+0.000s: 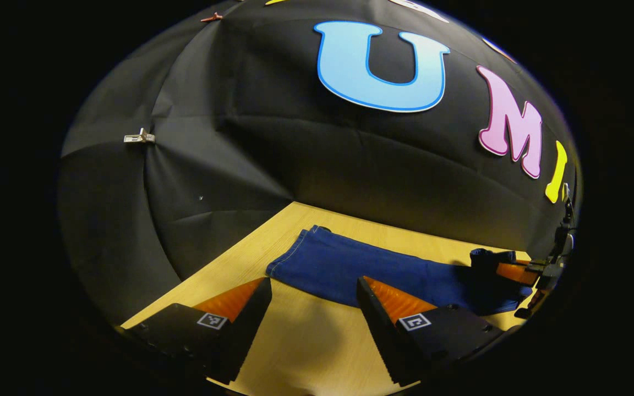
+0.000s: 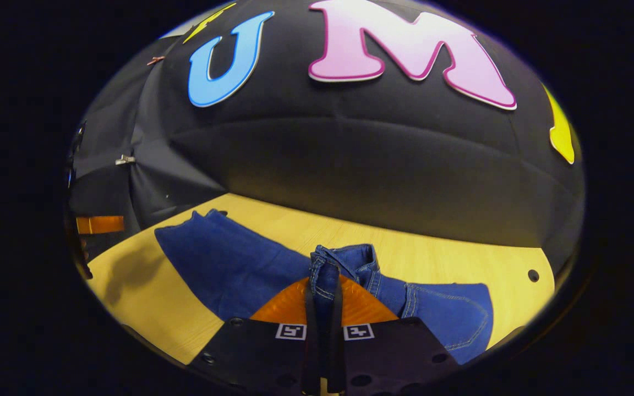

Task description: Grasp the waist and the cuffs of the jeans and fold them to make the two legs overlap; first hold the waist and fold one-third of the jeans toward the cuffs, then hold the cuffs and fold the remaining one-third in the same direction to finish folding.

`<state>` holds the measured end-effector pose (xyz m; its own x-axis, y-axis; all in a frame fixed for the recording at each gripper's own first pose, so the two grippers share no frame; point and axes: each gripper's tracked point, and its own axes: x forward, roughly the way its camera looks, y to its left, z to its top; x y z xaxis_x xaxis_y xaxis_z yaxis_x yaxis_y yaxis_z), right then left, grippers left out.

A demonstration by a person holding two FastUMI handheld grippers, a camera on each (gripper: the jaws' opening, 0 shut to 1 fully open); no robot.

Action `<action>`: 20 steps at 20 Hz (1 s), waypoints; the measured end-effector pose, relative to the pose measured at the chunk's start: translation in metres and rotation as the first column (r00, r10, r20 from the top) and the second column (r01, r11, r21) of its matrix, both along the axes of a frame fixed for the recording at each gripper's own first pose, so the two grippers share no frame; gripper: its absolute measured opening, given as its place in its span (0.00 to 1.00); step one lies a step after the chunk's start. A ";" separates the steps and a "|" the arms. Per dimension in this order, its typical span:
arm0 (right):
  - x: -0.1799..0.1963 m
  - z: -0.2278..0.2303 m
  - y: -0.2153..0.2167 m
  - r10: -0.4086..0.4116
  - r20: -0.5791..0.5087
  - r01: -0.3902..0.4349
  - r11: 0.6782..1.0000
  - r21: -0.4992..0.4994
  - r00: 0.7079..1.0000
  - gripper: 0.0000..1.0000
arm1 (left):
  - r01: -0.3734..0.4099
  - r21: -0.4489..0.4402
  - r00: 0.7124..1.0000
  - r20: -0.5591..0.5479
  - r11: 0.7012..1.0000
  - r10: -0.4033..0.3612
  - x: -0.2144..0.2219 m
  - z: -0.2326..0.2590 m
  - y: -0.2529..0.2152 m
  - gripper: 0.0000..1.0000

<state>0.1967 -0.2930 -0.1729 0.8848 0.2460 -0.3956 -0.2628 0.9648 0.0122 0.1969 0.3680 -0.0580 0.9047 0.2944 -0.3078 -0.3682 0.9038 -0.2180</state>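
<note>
Two grippers in play. We see the left gripper (image 1: 313, 294) in the left gripper view with its fingers spread wide apart, nothing between them, hovering over the bare wooden worktop (image 1: 306, 341) just in front of the jeans (image 1: 350, 267). Jeans lie flat across the worktop near the black cloth wall (image 1: 212, 165), dark blue denim, with the cuff end (image 1: 289, 258) at the left of that view, hem stitching visible, and not touched by the left gripper's fingers. At the far right of the same view we see the right gripper (image 1: 507, 269) low on the other end of the jeans, where the cloth is bunched up (dark there, detail hard to make out). In the right gripper view the right gripper (image 2: 322, 308) has its fingers closed together on a pinched-up fold of the waist (image 2: 344, 261), waistband seam standing up between them, so it is clamped on the jeans. A back part with curved stitching (image 2: 449, 319) lies flat to the right of the fingers, and the legs (image 2: 223, 258) stretch away to the left toward the cuffs. A small dark hole (image 2: 533, 275) sits in the worktop at right. A metal clip (image 1: 140, 137) holds the wall cloth at left in the left gripper view.
</note>
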 end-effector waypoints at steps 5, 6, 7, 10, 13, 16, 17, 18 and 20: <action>-0.019 -0.037 0.033 0.046 -0.110 -0.040 0.998 0.056 0.993 0.25 | -0.029 -0.011 1.000 0.002 1.000 0.029 0.024 -0.015 0.035 0.97; -0.028 -0.040 0.043 0.063 -0.134 -0.051 0.995 0.091 0.989 0.30 | -0.034 -0.033 0.999 0.007 0.999 0.034 0.029 -0.018 0.039 0.97; -0.029 -0.040 0.054 0.090 -0.138 -0.072 0.990 0.124 0.986 0.44 | -0.034 -0.052 0.999 0.017 0.998 0.035 0.036 -0.022 0.042 0.97; -0.038 -0.036 0.061 0.109 -0.125 -0.094 0.988 0.119 0.986 0.84 | -0.037 -0.091 0.999 0.006 0.995 0.038 0.061 -0.034 0.059 0.97; -0.049 -0.025 0.055 0.090 -0.118 -0.075 0.989 0.130 0.989 0.99 | -0.060 -0.117 0.997 -0.061 0.991 0.053 0.085 -0.065 0.077 0.97; -0.064 -0.012 0.034 0.061 -0.110 -0.043 0.986 0.160 0.992 0.99 | -0.054 -0.086 0.994 -0.095 0.995 0.046 0.103 -0.077 0.086 0.97; -0.068 -0.009 0.026 0.048 -0.107 -0.031 0.987 0.158 0.993 0.99 | -0.035 -0.072 0.995 -0.093 0.997 0.028 0.110 -0.075 0.088 0.97; -0.070 -0.006 0.016 0.034 -0.103 -0.018 0.988 0.155 0.994 0.99 | -0.005 -0.052 0.996 -0.095 0.999 0.000 0.117 -0.073 0.087 0.96; -0.073 -0.002 0.001 0.009 -0.093 0.006 0.988 0.152 0.996 0.99 | 0.060 0.001 0.988 -0.142 0.998 -0.059 0.128 -0.079 0.080 0.96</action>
<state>0.1233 -0.2917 -0.1754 0.8453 0.3111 -0.4344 -0.2551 0.9494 0.1834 0.3254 0.4481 -0.1369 0.8682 0.2432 -0.4325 -0.3403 0.9262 -0.1624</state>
